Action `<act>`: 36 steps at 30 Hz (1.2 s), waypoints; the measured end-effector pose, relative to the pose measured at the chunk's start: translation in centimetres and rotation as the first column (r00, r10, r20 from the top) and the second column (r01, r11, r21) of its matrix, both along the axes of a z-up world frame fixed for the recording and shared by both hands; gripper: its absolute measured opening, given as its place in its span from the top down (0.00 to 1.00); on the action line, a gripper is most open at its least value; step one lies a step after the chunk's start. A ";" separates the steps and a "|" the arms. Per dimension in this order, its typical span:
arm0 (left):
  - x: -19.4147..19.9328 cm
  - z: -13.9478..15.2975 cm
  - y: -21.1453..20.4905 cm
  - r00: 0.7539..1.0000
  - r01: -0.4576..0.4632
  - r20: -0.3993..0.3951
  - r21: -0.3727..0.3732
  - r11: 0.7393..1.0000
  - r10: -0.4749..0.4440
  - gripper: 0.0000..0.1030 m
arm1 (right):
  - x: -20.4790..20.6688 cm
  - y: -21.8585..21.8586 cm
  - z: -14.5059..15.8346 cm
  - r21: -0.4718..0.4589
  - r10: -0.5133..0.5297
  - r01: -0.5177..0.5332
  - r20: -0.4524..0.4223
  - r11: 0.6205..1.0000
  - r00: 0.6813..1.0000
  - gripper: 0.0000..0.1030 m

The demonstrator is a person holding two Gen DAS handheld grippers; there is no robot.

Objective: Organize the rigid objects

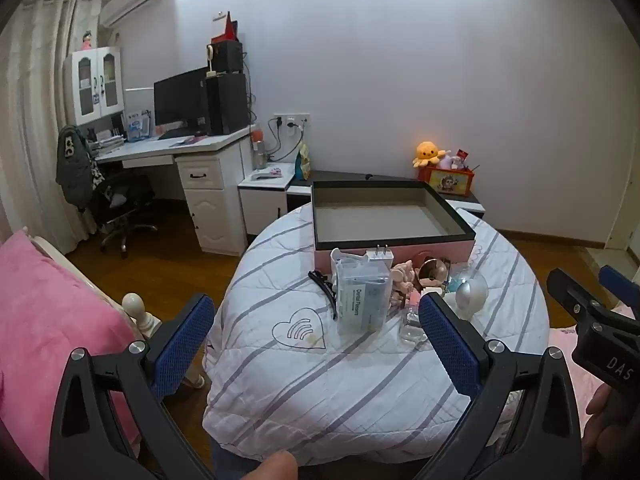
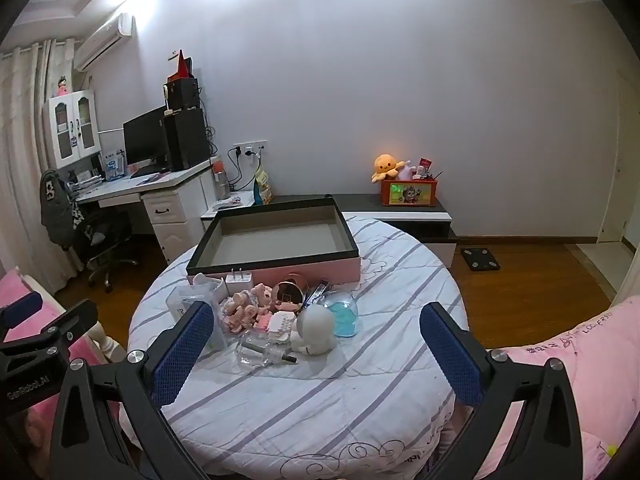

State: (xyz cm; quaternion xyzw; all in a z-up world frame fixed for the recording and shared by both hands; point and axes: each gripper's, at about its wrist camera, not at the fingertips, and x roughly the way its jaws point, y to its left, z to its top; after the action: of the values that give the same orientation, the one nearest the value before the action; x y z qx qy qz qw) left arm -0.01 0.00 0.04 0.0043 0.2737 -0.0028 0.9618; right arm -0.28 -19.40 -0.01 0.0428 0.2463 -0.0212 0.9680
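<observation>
The clutter sits in a heap on the round table (image 2: 320,400), touching the near wall of the open box (image 2: 276,236). The floss box (image 1: 362,300) stands upright at the heap's left: light, stiff plastic, probably slick, best pinched across its narrow sides. Behind it the charger (image 1: 379,257) stands with its 2 prongs up; hard and compact, it should take a firm squeeze on its flat faces. The clear bottle (image 2: 260,350) lies on its side and may roll or crack. The white figure (image 2: 316,328) and blue globe (image 2: 342,312) are rounded, so a grip could slip off.

The left gripper (image 1: 316,340) and right gripper (image 2: 316,344) both hover spread wide, holding nothing.

The table wears a soft striped quilt, which will give under pressure. Around it are a desk (image 1: 176,148), wood floor and pink bedding (image 2: 580,360).
</observation>
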 end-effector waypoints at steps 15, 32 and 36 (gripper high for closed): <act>-1.7 1.6 -0.3 0.998 -0.003 0.070 0.031 1.000 0.001 0.00 | -0.4 -0.2 0.5 -0.011 -0.009 0.009 0.020 1.000 1.000 0.00; -1.8 1.9 -0.4 0.997 -0.014 0.075 0.019 1.000 0.012 0.00 | -0.6 -0.1 0.8 -0.008 0.000 0.001 0.028 1.000 1.000 0.00; -1.7 1.9 -0.4 0.997 -0.013 0.075 0.020 1.000 0.011 0.00 | -0.7 0.0 0.9 -0.011 0.002 -0.001 0.030 1.000 1.000 0.00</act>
State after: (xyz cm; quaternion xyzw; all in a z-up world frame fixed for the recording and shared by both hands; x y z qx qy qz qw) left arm -1.74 -0.39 1.98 0.0128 0.2377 0.0060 0.9712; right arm -0.93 -19.36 0.90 0.0377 0.2318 -0.0212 0.9718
